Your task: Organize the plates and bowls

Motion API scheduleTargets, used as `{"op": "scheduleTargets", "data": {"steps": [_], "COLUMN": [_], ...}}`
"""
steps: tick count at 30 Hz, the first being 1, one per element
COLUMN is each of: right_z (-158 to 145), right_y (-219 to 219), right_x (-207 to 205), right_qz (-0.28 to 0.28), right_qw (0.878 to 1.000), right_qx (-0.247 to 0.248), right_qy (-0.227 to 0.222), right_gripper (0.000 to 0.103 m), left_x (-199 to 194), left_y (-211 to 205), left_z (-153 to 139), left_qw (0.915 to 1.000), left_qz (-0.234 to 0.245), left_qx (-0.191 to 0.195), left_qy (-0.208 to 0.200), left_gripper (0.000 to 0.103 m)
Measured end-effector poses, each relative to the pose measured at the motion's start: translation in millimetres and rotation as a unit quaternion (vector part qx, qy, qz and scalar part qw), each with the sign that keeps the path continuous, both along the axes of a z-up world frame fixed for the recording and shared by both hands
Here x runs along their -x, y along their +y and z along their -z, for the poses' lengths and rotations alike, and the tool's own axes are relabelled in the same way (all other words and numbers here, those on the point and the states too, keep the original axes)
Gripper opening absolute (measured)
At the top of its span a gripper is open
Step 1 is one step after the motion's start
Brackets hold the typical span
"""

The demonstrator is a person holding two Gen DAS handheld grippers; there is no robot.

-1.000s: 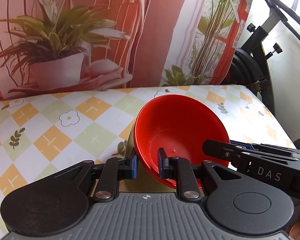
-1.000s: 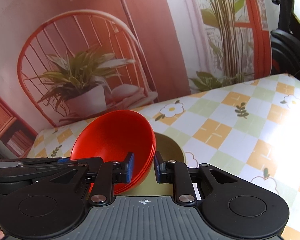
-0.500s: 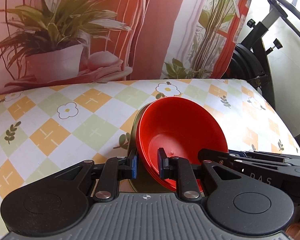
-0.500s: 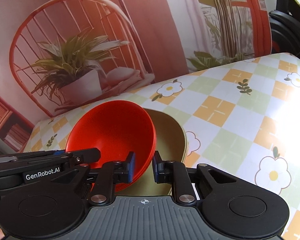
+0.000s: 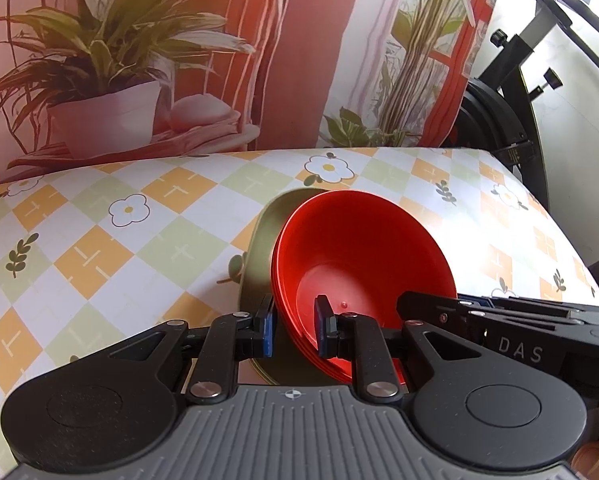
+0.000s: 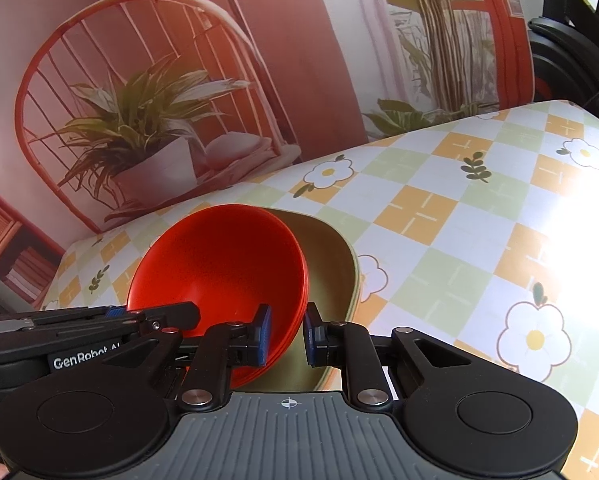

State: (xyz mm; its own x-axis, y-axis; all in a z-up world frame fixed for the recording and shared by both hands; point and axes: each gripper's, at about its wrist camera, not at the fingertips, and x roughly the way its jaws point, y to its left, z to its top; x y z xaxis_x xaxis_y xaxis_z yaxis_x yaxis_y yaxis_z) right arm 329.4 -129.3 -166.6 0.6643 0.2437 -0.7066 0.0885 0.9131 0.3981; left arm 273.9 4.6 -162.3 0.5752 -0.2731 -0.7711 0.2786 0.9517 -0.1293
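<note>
Both the left hand-held gripper (image 5: 295,330) and the right hand-held gripper (image 6: 286,334) pinch opposite rims of the nested red bowls (image 5: 363,260), held tilted over the olive plate (image 5: 261,264) mid-surface (image 5: 99,240); setting down and letting go remain.

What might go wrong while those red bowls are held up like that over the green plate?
The red bowls are a tilted stack, pinched only at the rim by the left hand-held gripper and the right hand-held gripper. If one lets go early, the stack could swing or slip. The bowls look only loosely nested, so they might slide apart. Set down off-centre on the green plate, they could tip onto the tablecloth.
</note>
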Motion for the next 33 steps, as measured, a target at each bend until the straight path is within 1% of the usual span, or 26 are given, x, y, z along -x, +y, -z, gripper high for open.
{"op": "scheduleTargets", "data": {"steps": [23,27,29,31,33], "right_z": [-1.3,-3.6,-5.8,-8.7,-12.0], "right_y": [-2.8,-2.0,-2.5,-2.7,-4.1], "right_x": [4.1,4.4,5.5,7.2,9.8], "right_qz": [0.006,0.006,0.006,0.008,0.011], "right_qw": [1.0,1.0,1.0,1.0,1.0], "right_qx": [0.007,0.014,0.018,0.022,0.027], "right_qy": [0.002,0.002,0.001,-0.001,-0.002], "right_gripper": [0.016,0.017,0.019,0.023,0.026], "left_x": [1.1,2.5,4.1,6.3,9.5], "left_y": [-1.1,-2.6,-3.8,-3.0,-2.9], "left_z": [0.3,-0.9,-3.1,-7.2,-12.6], "left_qw": [0.9999,0.9998,0.9997,0.9998,0.9998], "left_qz": [0.009,0.013,0.017,0.018,0.019], "left_qx": [-0.006,-0.012,-0.015,-0.011,-0.007], "left_qy": [0.006,0.006,0.004,-0.001,-0.008], "left_gripper": [0.021,0.022,0.027,0.049,0.053]}}
